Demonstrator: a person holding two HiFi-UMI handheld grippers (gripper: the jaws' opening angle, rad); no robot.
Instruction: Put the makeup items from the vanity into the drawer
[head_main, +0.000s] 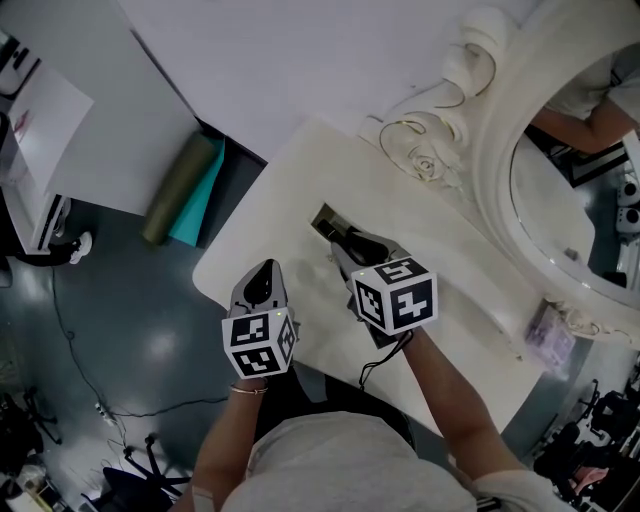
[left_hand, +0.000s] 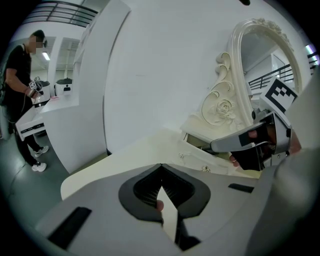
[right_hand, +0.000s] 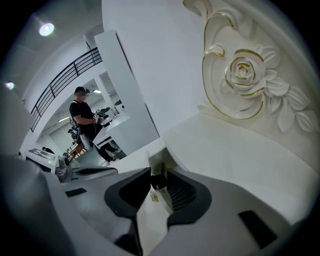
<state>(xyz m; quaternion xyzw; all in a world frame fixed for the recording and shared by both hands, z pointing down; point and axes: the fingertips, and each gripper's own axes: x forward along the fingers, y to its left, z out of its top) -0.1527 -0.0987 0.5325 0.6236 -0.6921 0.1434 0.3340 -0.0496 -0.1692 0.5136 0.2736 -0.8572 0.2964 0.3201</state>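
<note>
A small black-capped makeup item (right_hand: 159, 182) sits pinched between the jaws of the right claw (head_main: 348, 246). That claw hangs over the open drawer (head_main: 323, 216) at the far side of the white counter (head_main: 300, 180), close to the carved mirror frame (head_main: 430, 160). Just left and nearer, the left claw (head_main: 262, 278) hovers over the counter, jaws shut tip to tip.

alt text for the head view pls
Seen from above, a person holds two grippers over a cream vanity top. The right gripper reaches a small dark opening in it, and the left gripper hangs beside. An oval mirror in an ornate white frame stands at the right.
</note>
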